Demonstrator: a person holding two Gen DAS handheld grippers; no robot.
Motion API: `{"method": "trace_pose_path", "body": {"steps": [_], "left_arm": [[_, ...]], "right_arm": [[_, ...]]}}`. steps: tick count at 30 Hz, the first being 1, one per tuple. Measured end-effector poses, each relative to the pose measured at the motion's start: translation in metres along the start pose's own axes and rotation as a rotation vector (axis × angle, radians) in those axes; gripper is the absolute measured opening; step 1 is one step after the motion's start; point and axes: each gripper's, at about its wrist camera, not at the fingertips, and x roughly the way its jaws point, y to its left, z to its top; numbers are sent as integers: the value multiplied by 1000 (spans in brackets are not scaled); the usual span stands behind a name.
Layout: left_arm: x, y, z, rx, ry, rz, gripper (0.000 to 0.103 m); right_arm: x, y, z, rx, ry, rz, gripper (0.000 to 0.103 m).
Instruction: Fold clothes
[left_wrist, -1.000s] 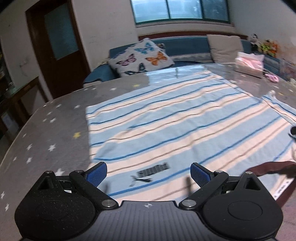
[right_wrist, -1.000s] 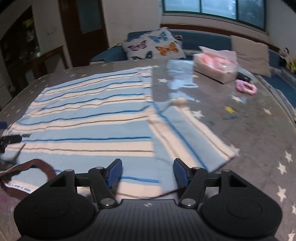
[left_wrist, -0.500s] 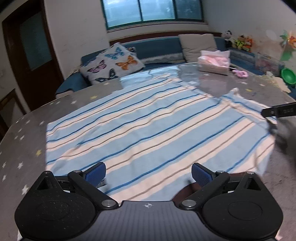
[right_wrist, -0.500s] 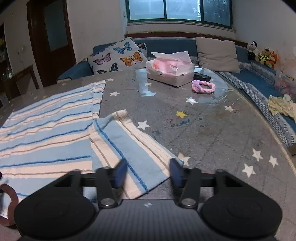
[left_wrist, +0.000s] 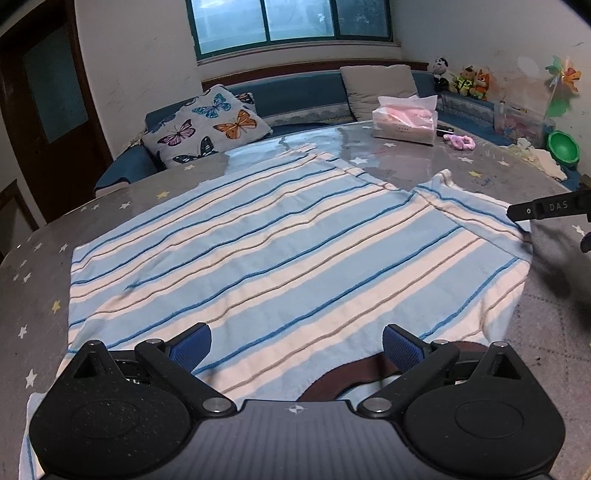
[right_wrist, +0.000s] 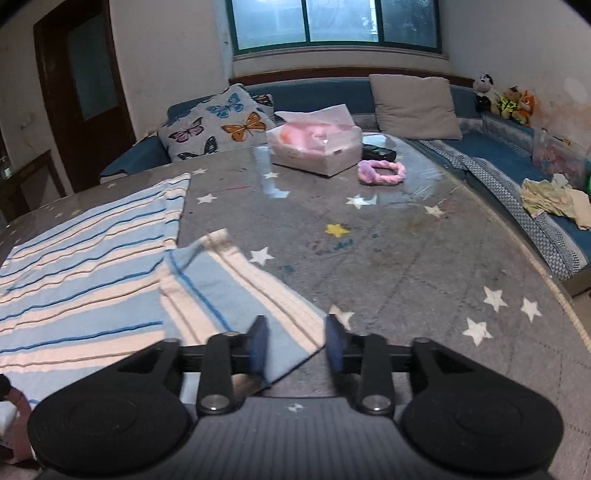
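- Right gripper: jaws narrower than a second ago, part-closed, straddling the near corner of the sleeve; contact with the cloth apparently not made, though the view is poor.
- Left gripper: jaws spread wide as before, holding nothing, above the collar edge.
- Striped shirt: flat on the star-print table, ahead of both grippers.
- Tissue box: far ahead of the right gripper.

Black tongs, blue pads
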Motion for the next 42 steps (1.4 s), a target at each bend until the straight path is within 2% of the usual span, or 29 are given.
{"method": "trace_pose_path", "body": {"steps": [3,4,6,10,17,21,28,32,34,36,39,42], "left_arm": [[0,1,0,-6,0,0,101],[0,1,-1,-6,0,0,101],[0,1,-1,-4,2,2,101],[0,4,-3,-15,8,11,101],[-5,17,-8,-55,8,30,101],[-13,27,-13,-81,1,47,101],[-31,59,-24,-149,-11,120,101],[-43,80,-33,-201,-18,170,101],[-48,91,-40,-229,-19,201,101],[-55,104,-46,-265,-19,246,101],[-68,122,-58,-320,-23,299,101],[-81,142,-74,-379,-18,363,100]], "right_arm": [[4,-1,-1,0,2,-14,47],[5,0,-2,-4,-1,-13,43],[3,1,-2,-3,-4,10,16],[-8,5,-1,10,-33,42,9],[-41,42,7,-74,-91,170,9],[-42,71,2,-131,-71,242,9],[-39,109,-14,-207,-23,331,10],[-32,116,-23,-240,27,320,15],[-30,114,-25,-254,56,326,21],[-33,112,-25,-260,56,326,30],[-39,106,-18,-240,28,326,35],[-32,100,-13,-188,36,333,38]]}}
